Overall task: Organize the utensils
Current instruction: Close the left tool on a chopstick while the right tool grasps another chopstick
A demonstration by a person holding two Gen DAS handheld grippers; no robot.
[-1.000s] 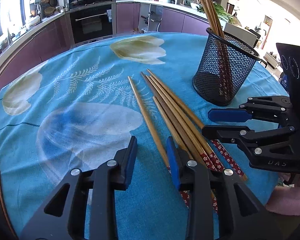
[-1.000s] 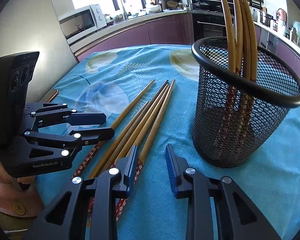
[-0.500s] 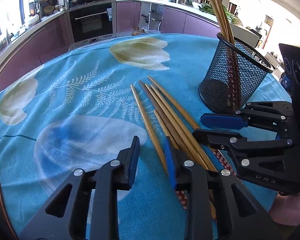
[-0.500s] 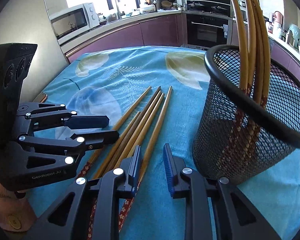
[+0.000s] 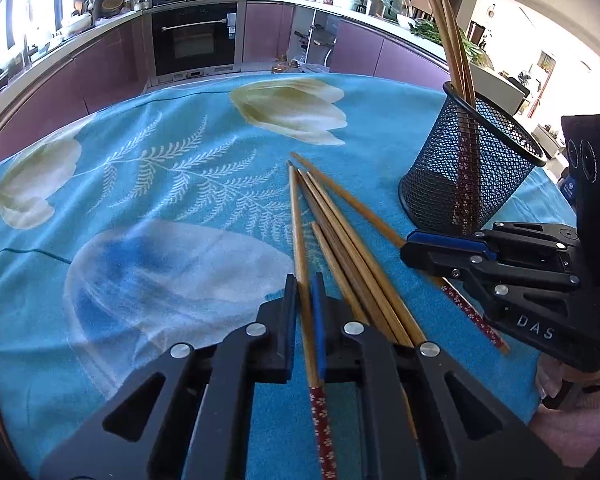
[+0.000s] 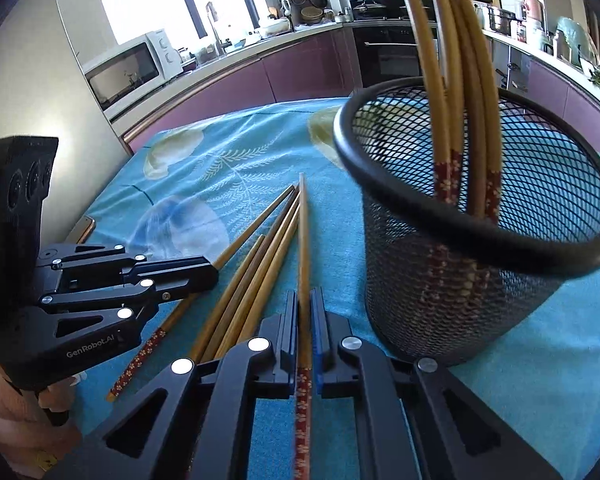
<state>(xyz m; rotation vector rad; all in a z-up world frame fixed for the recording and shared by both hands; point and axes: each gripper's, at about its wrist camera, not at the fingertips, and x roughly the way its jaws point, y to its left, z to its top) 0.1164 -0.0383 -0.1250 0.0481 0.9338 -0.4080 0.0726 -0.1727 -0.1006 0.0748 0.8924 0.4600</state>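
Left gripper (image 5: 305, 284): fingers (image 5: 289, 312) closed tight on one bamboo chopstick (image 5: 298, 224), lower centre of the left wrist view; its red floral end shows behind the pads, its tip points toward frame centre. Right gripper (image 6: 305, 300): fingers (image 6: 290, 320) clamped on another chopstick (image 6: 302, 224), lower centre of the right wrist view. Loose chopsticks (image 5: 340, 248) lie bunched on the blue floral cloth of the bench (image 5: 140, 184), between the two grippers. Black mesh holder (image 6: 460, 280) stands upright at right, chopsticks inside, red ends down. Only the right wrist view shows the microwave (image 6: 130, 70), upper left; only the left wrist view shows the oven (image 5: 196, 40) squarely, top centre
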